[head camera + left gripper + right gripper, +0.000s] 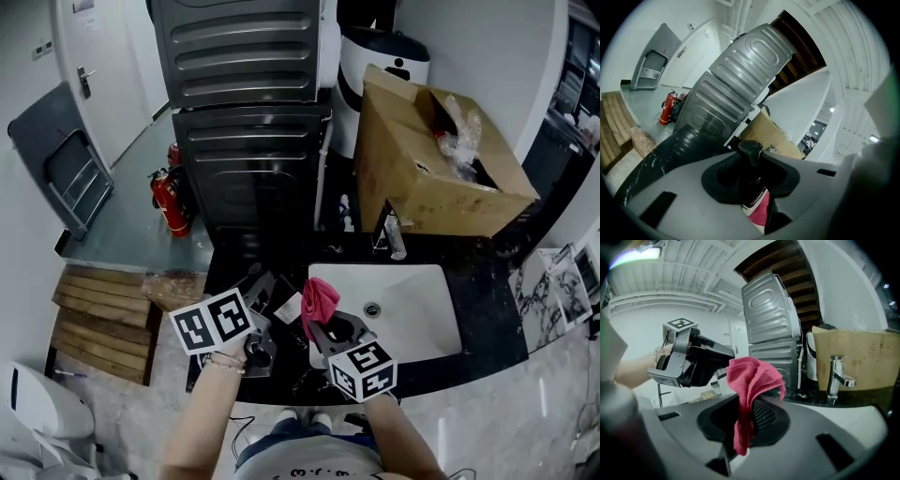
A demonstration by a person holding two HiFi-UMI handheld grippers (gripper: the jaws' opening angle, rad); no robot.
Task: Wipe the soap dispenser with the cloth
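Note:
My left gripper (270, 298) is shut on the soap dispenser (750, 152), a dark bottle with a black pump head that stands upright between the jaws in the left gripper view. In the head view only a pale bit of the dispenser (289, 307) shows past the jaws. My right gripper (325, 325) is shut on a pink-red cloth (319, 300), which bunches up above the jaws and hangs down between them in the right gripper view (751, 380). The cloth sits right beside the dispenser, over the sink's left edge; contact cannot be told. The left gripper (691, 363) shows to the cloth's left.
A white sink basin (427, 314) is set in a black marble counter (487, 291), with a chrome faucet (838, 376) behind. A large open cardboard box (441, 164) stands at the back right. Stacked grey machines (248, 141), a fire extinguisher (167, 202) and wooden slats (101, 323) lie left.

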